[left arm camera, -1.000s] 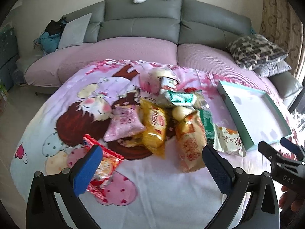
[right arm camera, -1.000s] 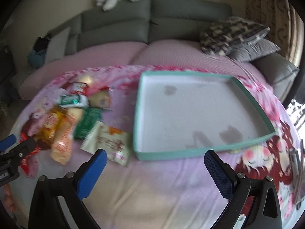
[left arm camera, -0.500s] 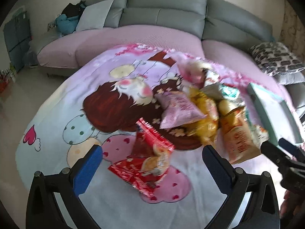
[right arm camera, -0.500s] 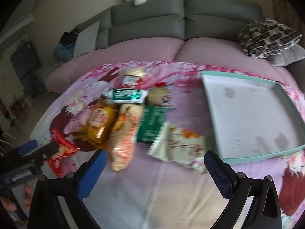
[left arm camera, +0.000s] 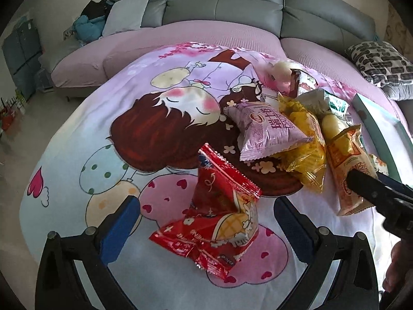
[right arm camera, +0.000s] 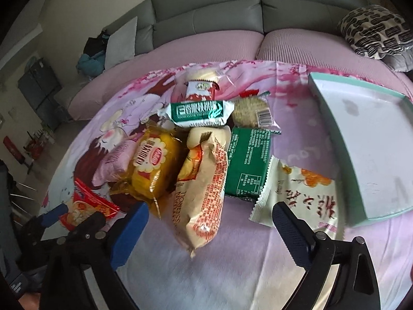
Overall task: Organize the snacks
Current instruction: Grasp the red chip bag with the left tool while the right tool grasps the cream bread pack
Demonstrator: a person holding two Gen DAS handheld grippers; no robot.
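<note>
Grey sofa (left arm camera: 224, 2) with pink seat cushions fills the upper frame; below it, a cartoon-printed cloth (left arm camera: 108, 118) carries the snacks. Left wrist view: the left hand-held gripper (left arm camera: 206, 230) stands wide, its blue pads flanking a red snack packet (left arm camera: 219, 222) at lower centre without touching it. A pink packet (left arm camera: 268, 131) and a yellow packet (left arm camera: 307, 144) lie at centre right. Right wrist view: the right hand-held gripper (right arm camera: 209, 230) is wide, its jaws having just narrowed slightly, with the lower end of a beige packet (right arm camera: 204, 196) between them, unpressed. A teal-rimmed tray (right arm camera: 343, 142) lies at right, beside a white packet (right arm camera: 302, 193) and a green packet (right arm camera: 247, 165).
</note>
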